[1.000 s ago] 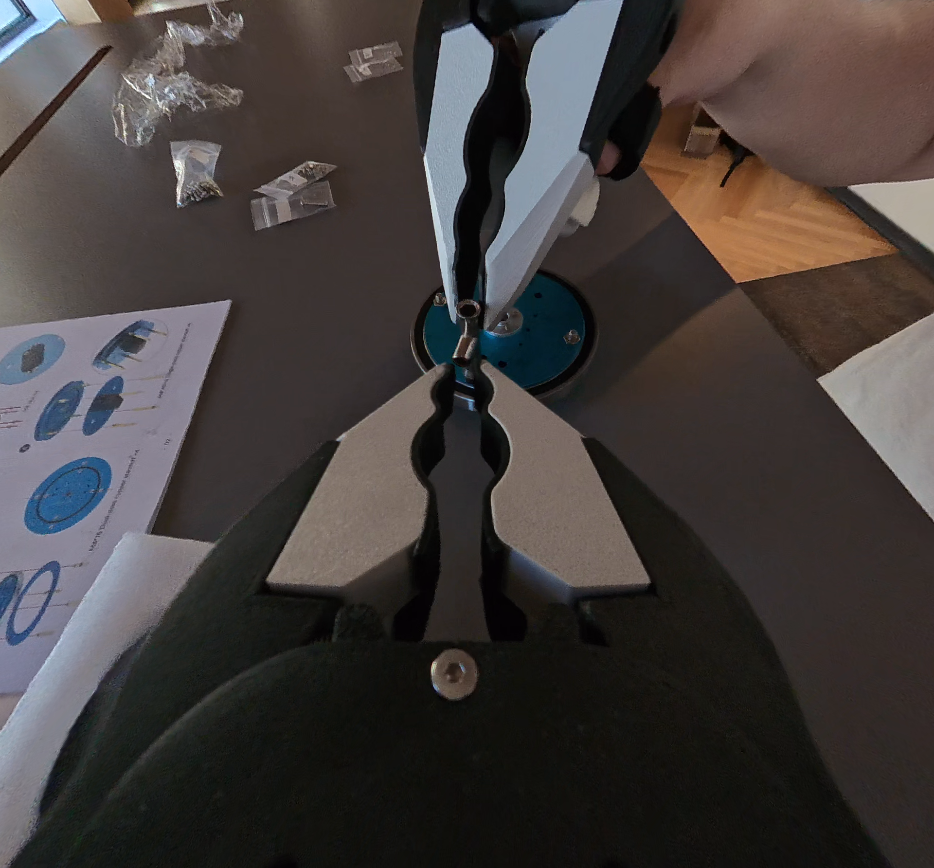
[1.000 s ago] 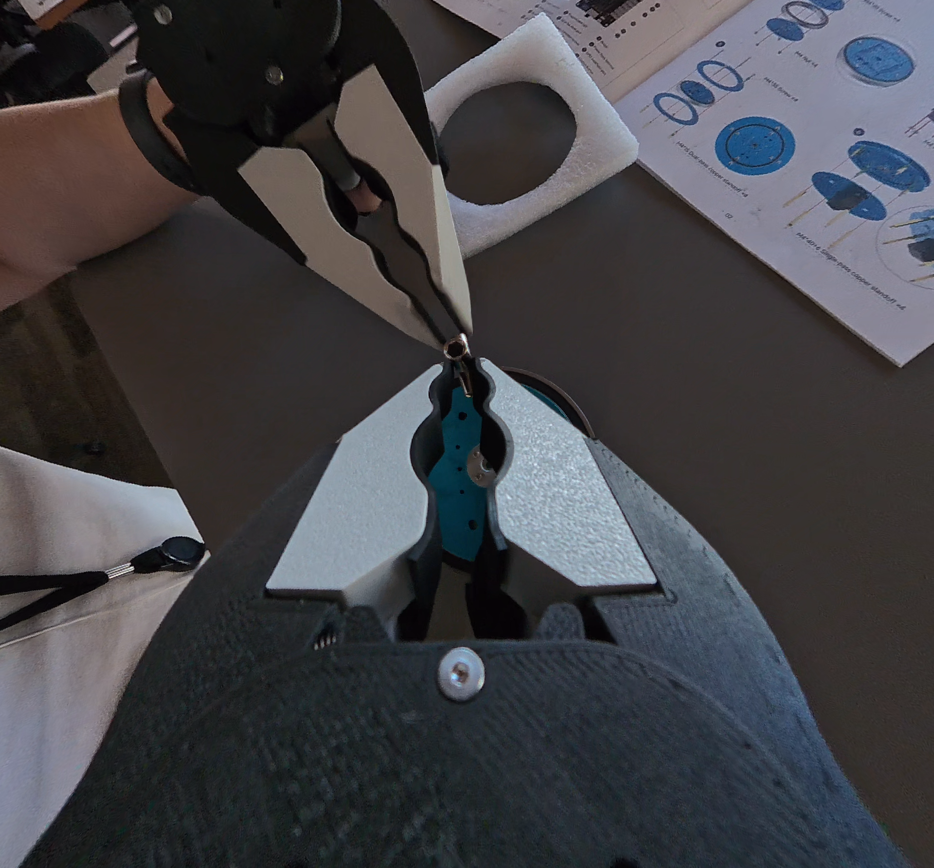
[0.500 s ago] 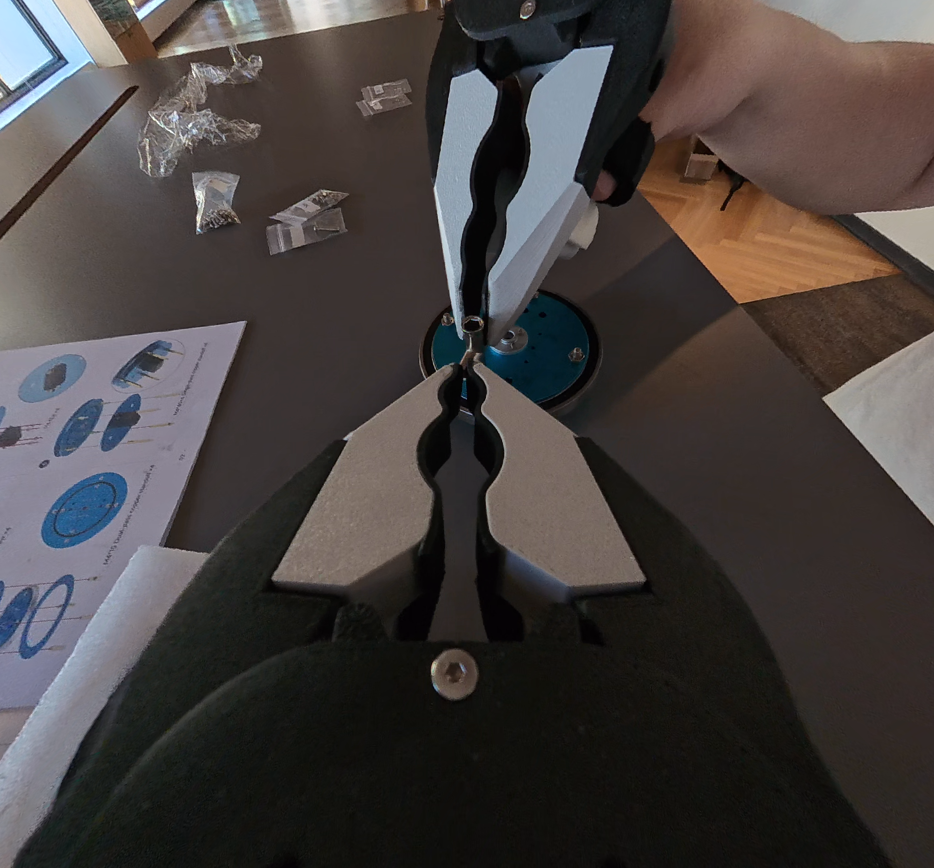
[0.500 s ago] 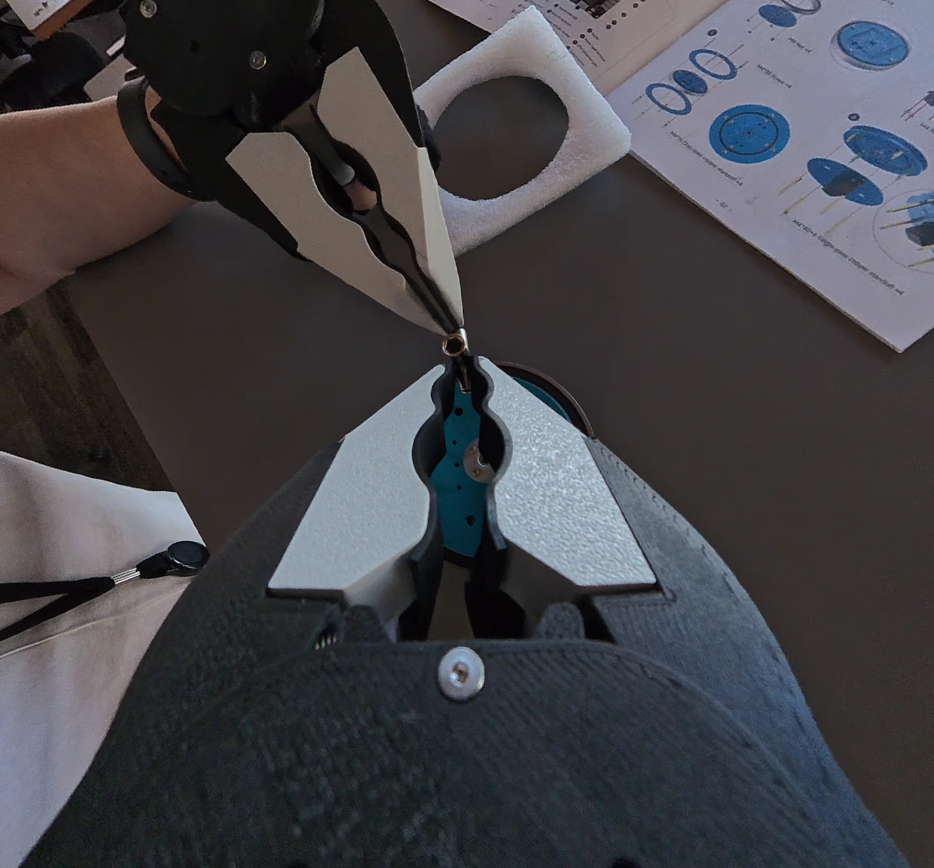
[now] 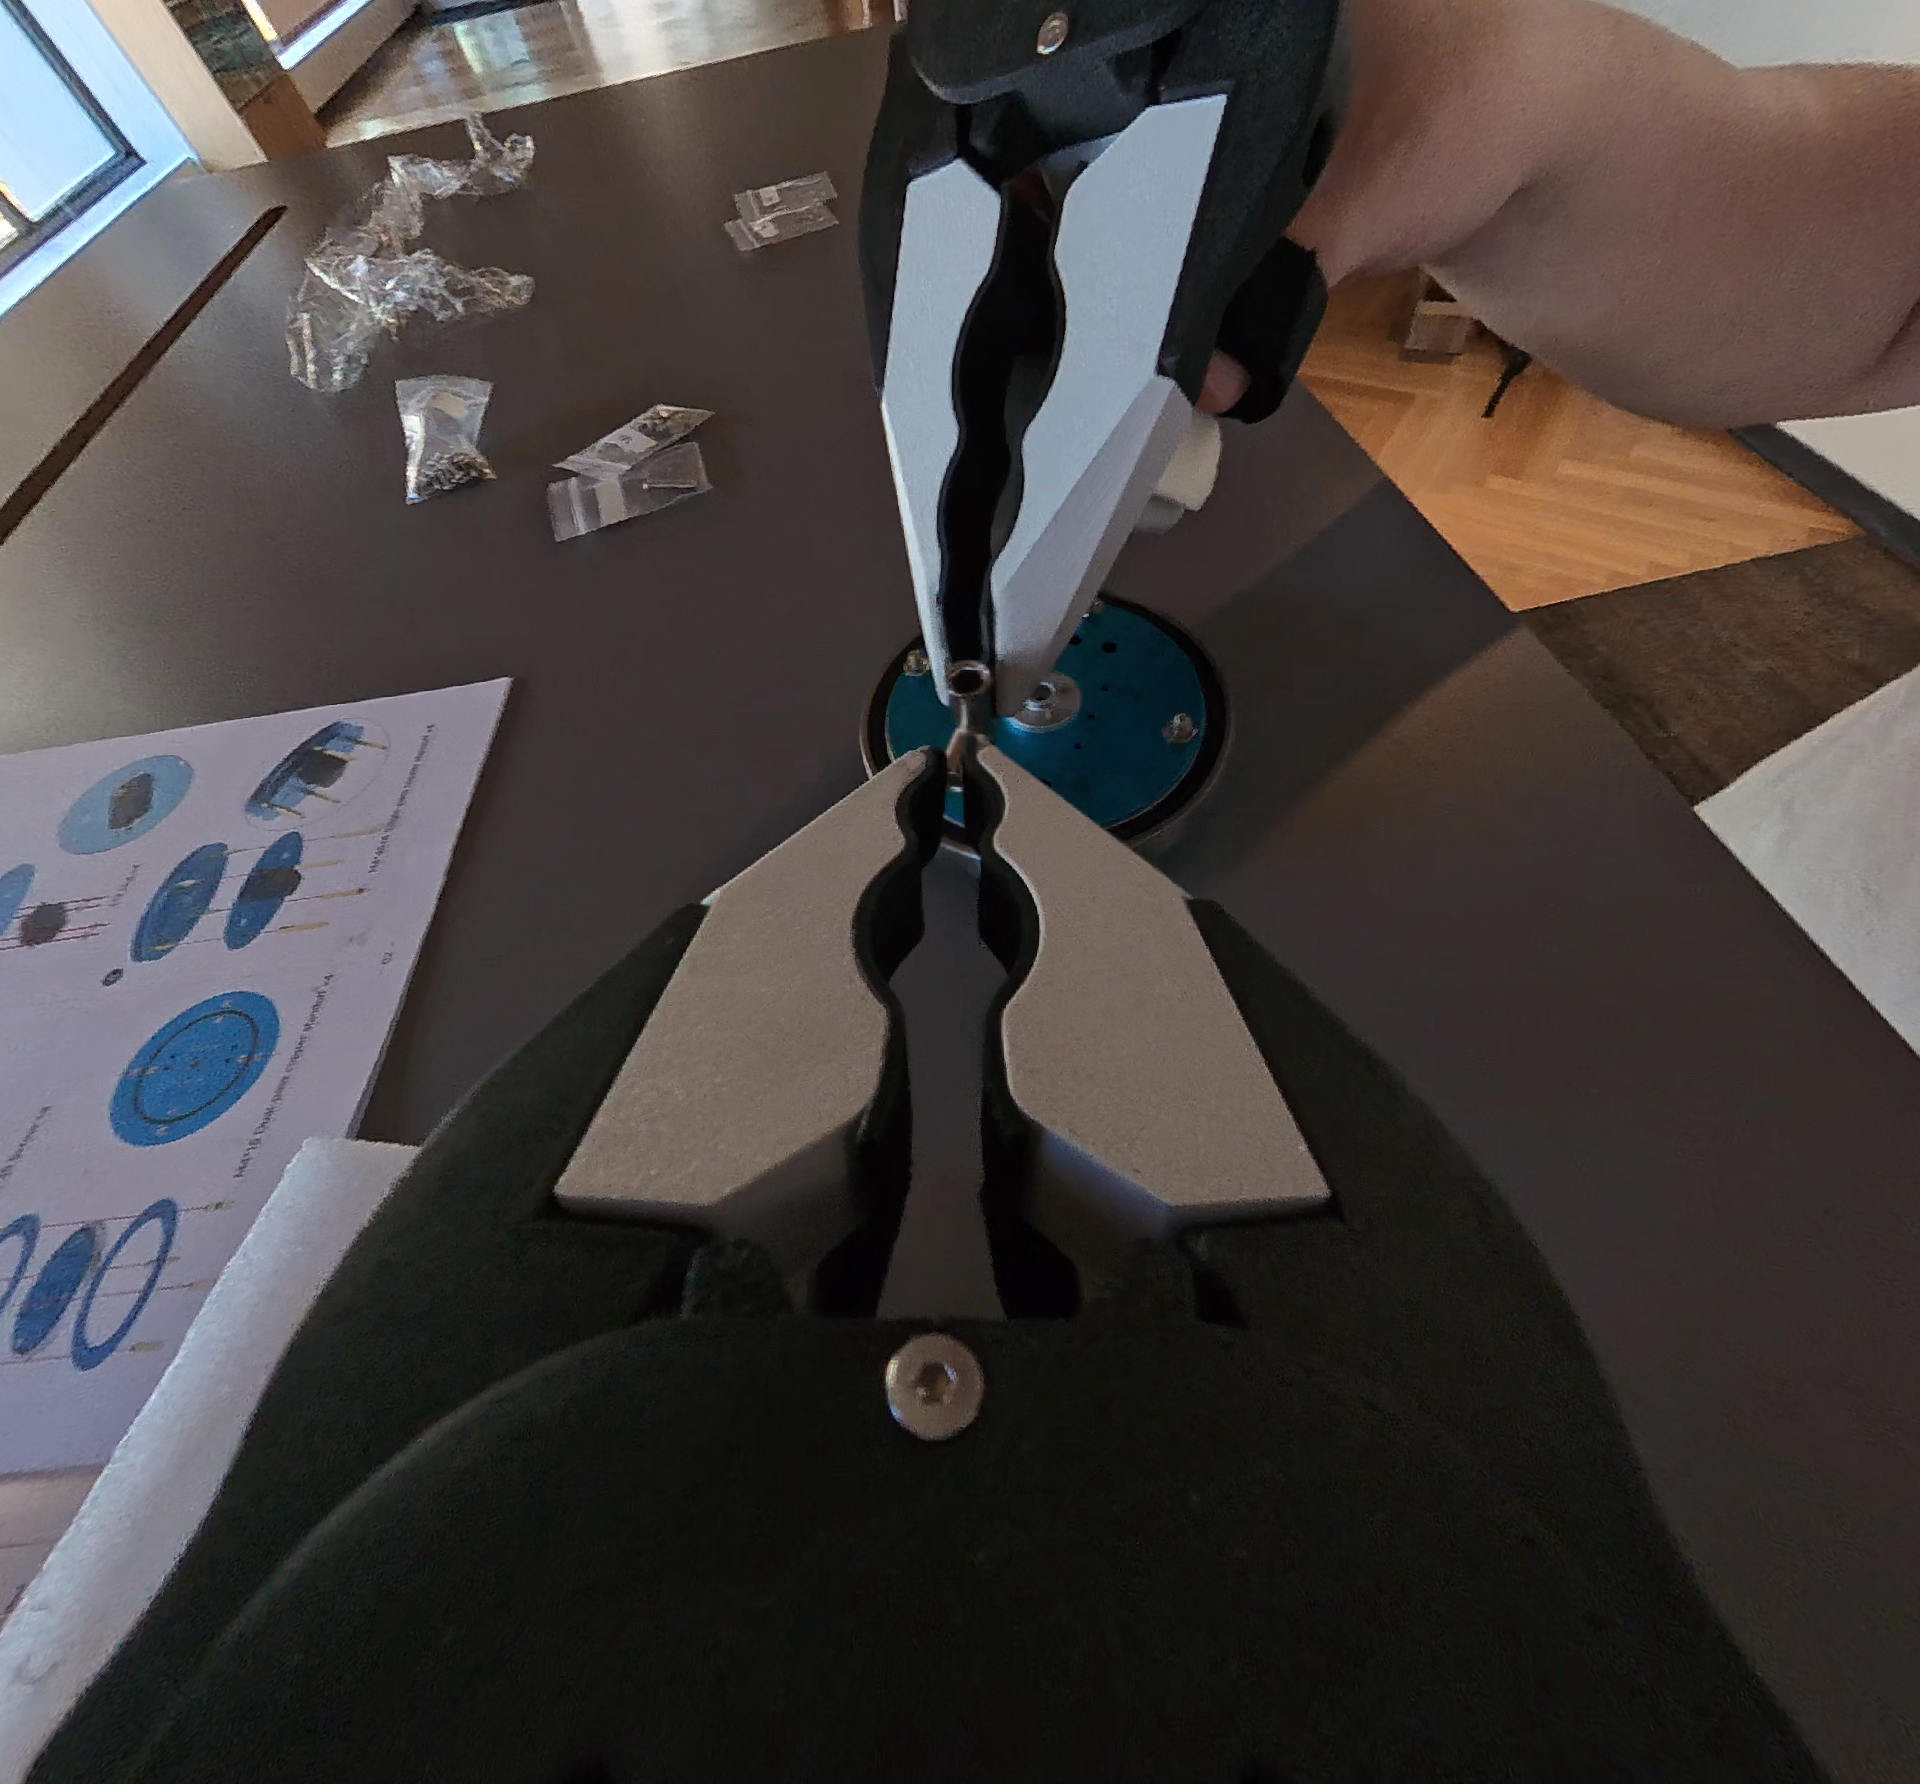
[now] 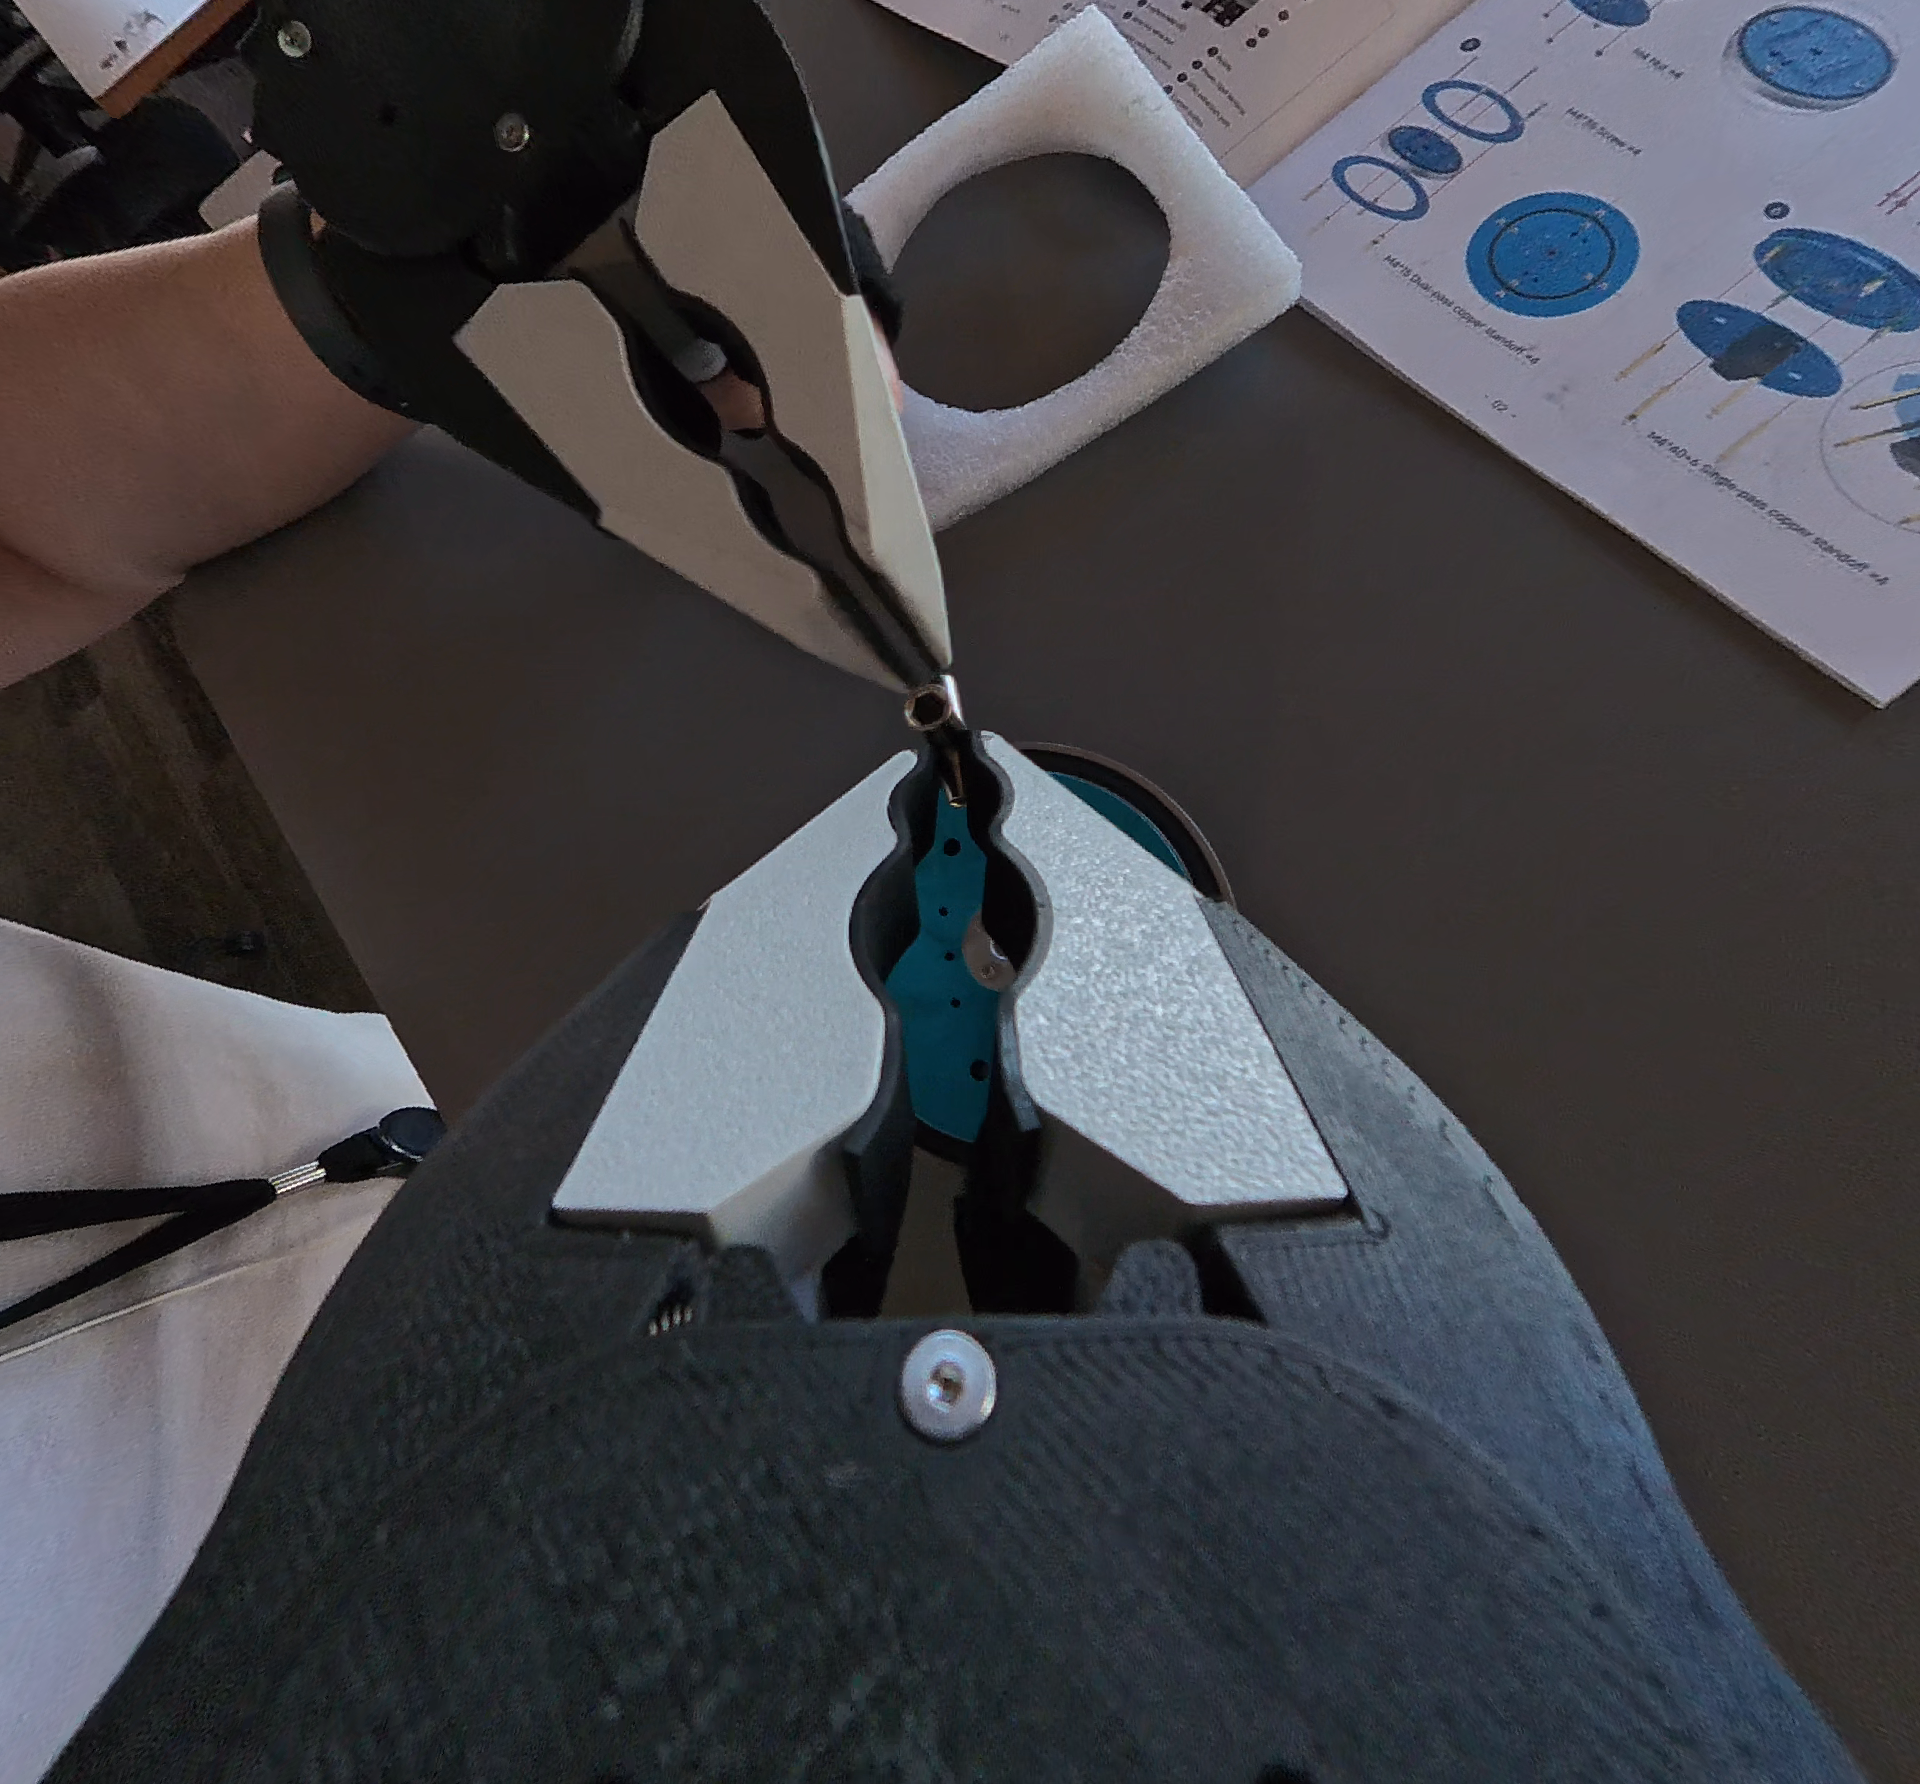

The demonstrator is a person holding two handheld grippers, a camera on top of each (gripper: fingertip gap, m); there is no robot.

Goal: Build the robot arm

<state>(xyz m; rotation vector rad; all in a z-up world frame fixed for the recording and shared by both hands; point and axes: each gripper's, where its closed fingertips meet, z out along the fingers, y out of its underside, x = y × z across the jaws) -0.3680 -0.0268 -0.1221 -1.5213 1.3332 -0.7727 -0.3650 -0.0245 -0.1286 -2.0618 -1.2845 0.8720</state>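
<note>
Left gripper point(image 5: 951, 766): jaws closed to a slit, tips pinching the lower end of a small metal fastener point(image 5: 964, 711).
Right gripper point(image 5: 971, 685): jaws likewise nearly closed, gripping the fastener's socket end from above.
Fastener position: frame centre, held in the air just above the blue disc point(image 5: 1101, 737).
Disc status: one central hub and two rim fittings visible.
Counts: one foam frame point(image 6: 1226, 207), two printed sheets, about five small bags.

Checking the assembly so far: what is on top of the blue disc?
A silver hub at the centre and small fittings near the rim of the blue disc. The left tongs and right tongs, meeting on a small metal standoff, cover its near edge.
</note>
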